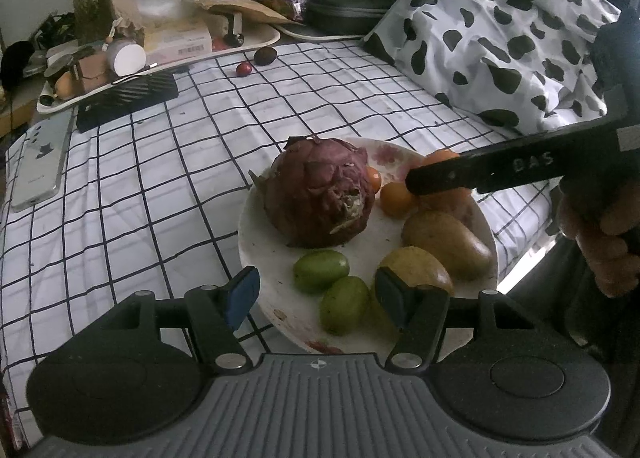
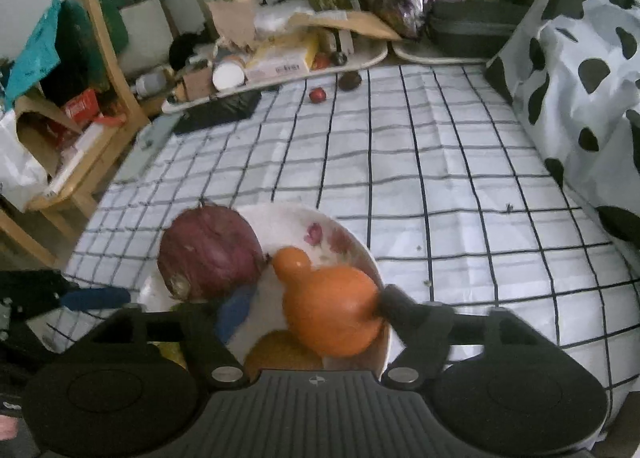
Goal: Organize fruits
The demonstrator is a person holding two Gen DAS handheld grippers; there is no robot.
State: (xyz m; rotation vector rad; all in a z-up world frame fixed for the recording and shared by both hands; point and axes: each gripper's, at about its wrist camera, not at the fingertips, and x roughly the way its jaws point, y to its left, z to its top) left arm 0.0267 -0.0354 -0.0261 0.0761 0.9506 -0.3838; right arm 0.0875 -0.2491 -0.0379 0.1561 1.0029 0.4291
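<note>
A white floral plate (image 1: 256,230) lies on the checked sheet. It holds a big dark-red scaly fruit (image 1: 320,194), two green fruits (image 1: 320,270), two yellow-brown mangoes (image 1: 448,244) and small orange fruits (image 1: 396,198). My left gripper (image 1: 318,298) hovers open over the plate's near rim, its pads touching nothing. In the right wrist view my right gripper (image 2: 316,310) stands open around a large orange fruit (image 2: 332,310) that rests on the plate (image 2: 360,246). The blue left pad (image 2: 236,312) is apart from it. A small red fruit (image 1: 243,68) and a dark fruit (image 1: 265,55) lie far back.
A phone (image 1: 40,162) and a black slatted object (image 1: 128,92) lie at the left of the bed. A cluttered white tray (image 1: 168,58) runs along the far edge. A cow-patterned blanket (image 1: 500,30) is heaped at the right. A wooden chair (image 2: 100,118) stands left of the bed.
</note>
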